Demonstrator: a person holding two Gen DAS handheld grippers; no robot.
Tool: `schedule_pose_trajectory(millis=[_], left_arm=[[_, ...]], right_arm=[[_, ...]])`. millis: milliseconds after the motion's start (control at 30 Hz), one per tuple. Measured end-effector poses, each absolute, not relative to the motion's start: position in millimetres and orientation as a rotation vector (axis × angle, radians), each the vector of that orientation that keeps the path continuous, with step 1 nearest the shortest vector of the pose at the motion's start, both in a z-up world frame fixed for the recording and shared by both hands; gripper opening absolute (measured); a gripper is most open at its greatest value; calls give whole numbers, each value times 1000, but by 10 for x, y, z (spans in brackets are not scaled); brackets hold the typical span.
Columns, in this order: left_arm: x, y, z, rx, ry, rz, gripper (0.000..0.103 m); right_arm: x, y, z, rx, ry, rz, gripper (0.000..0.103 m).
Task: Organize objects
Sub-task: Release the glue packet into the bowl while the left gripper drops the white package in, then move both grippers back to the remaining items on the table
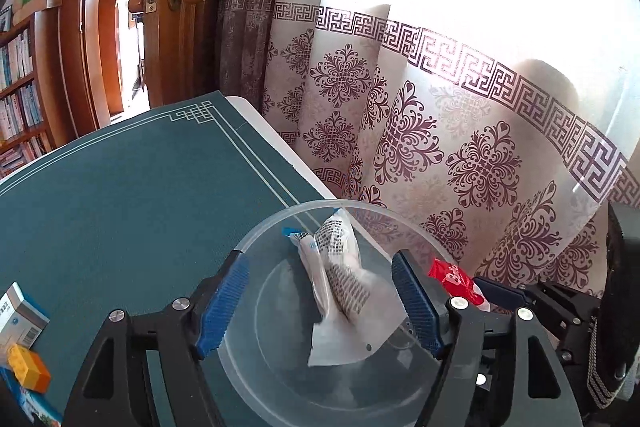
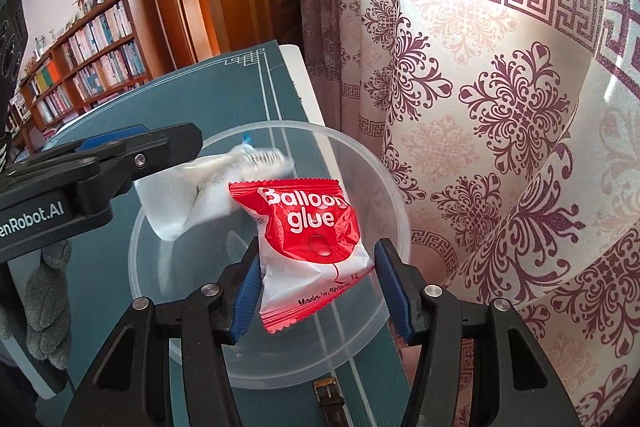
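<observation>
A clear plastic bowl sits on the green table mat; it also shows in the right wrist view. A white printed packet hangs blurred between the open jaws of my left gripper over the bowl, touching neither pad; it shows in the right wrist view too. A red and white "Balloon glue" packet sits between the jaws of my right gripper, over the bowl. The jaws stand wide, and only the left pad touches the packet. Its red corner shows in the left wrist view.
A patterned curtain hangs close behind the table's right edge. A small white box, an orange and yellow block and a blue packet lie at the mat's left. A brown watch strap lies by the bowl. A wooden door and bookshelves stand behind.
</observation>
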State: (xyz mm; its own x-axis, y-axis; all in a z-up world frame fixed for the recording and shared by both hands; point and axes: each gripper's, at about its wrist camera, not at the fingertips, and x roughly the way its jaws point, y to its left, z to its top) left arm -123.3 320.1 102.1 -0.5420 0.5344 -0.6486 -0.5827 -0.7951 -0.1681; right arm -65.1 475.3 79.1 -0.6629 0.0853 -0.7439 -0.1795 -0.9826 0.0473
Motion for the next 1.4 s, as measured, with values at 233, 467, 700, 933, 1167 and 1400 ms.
schedule_pose_trajectory(millis=[233,467,700,933,1167,1400], left_arm=[[-1178,2910,1096,-935,44,2380,83],[-1018,2692,1157,-920,33,2426,88],[-888,2440,1177,-907,25,2472,93],[-802,2142,1154,-925,-22,2519,93],[-698,1838,1111,-940,-27,2587,93],[-637,1359,1108,-951,-90,2671,93]], right_arm=[[-753,4779,806,-1210,162,2717,56],[-911,4829,799,-1233,205,2713,60],[-883,4828,809,-1217,230,2693,66],[-742,4704,909,-1193,232,2707,66],[-655,4235,1141,-1157,173,2812,66],[-637,3546,1310,-1169,93,2965,66]])
